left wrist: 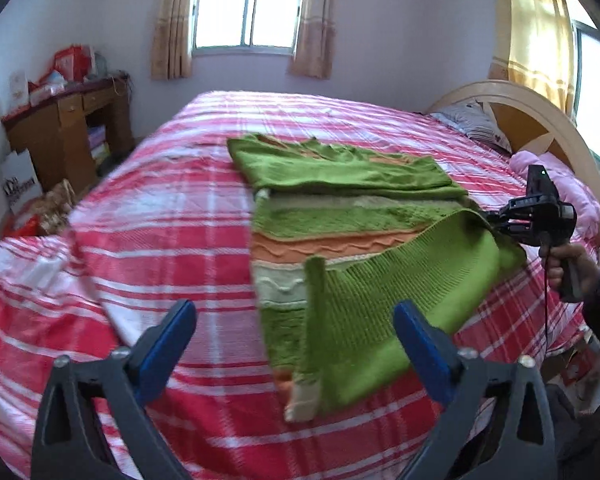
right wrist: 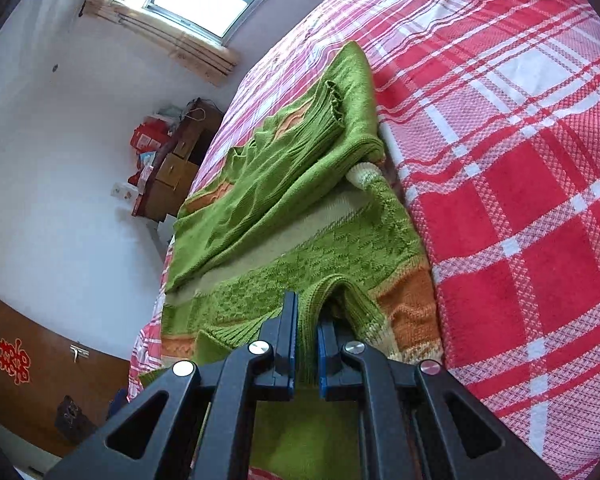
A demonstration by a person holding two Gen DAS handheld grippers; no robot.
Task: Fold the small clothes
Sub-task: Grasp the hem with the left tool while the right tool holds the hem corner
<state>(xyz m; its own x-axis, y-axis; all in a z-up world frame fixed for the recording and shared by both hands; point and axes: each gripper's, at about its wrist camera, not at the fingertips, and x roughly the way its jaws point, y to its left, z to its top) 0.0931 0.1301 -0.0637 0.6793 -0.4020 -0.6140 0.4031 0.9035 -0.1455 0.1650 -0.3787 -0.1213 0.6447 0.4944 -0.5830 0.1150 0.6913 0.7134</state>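
A small knitted sweater (left wrist: 340, 216), green with orange and cream bands, lies on the red-and-white plaid bed (left wrist: 172, 216). Its far part is folded over in a flat green layer. My right gripper (left wrist: 496, 220) is shut on the sweater's green ribbed hem and holds that edge lifted and curled over the body. In the right wrist view the hem (right wrist: 332, 300) stands pinched between the blue pads of the right gripper (right wrist: 307, 320). My left gripper (left wrist: 296, 320) is open and empty, hovering above the bed just in front of the sweater's near end.
A wooden desk (left wrist: 68, 132) with red boxes stands at the left wall. A curved wooden headboard (left wrist: 540, 120) and pink bedding (left wrist: 560, 184) are at the right. Bags (left wrist: 40, 204) lie on the floor left of the bed.
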